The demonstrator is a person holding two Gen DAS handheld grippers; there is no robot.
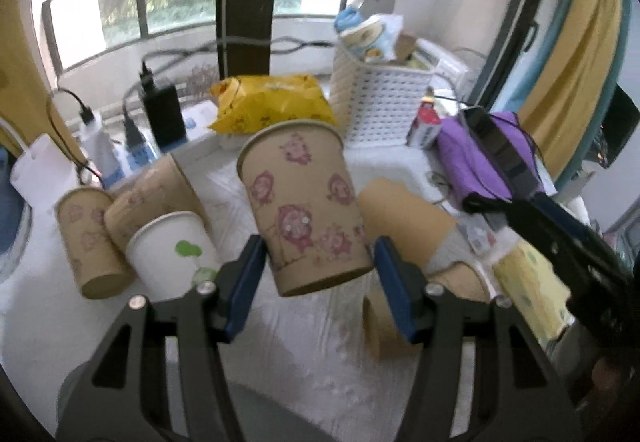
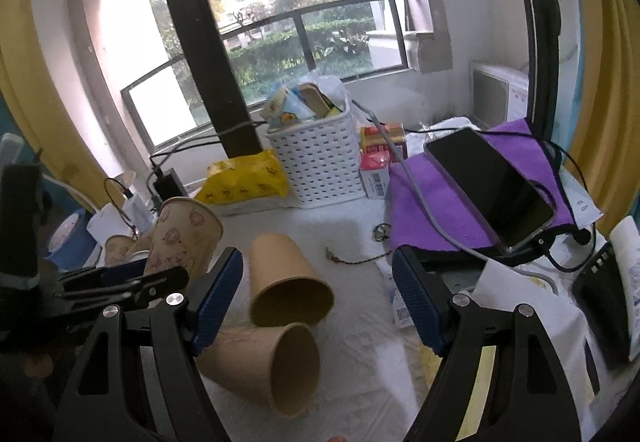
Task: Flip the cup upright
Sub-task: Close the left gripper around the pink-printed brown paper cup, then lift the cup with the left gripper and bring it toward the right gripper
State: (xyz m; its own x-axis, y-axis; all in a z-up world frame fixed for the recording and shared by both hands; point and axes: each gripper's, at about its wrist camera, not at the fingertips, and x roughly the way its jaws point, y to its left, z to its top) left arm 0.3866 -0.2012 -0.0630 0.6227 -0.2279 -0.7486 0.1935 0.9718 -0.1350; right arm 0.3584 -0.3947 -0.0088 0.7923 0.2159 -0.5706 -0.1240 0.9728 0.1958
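Centre of left wrist view: patterned cup (image 1: 306, 209) held off the white table cover (image 1: 312, 346), mouth up, tilted, base low between the blue pads (image 1: 244, 294) of the left gripper (image 1: 318, 286). Pads close against the lower wall; contact looks likely, not fully certain through blur. Right gripper (image 2: 318, 302) spread wide, holding nothing, above two plain brown cups (image 2: 286, 282) lying on their sides, lower centre of right wrist view. Same patterned cup visible mid left there. Thin paper, very light, crushes easily, slightly slick; judged best taken low on the wall near the stiff base, light squeeze. More cups (image 1: 92, 242) at left of left wrist view.
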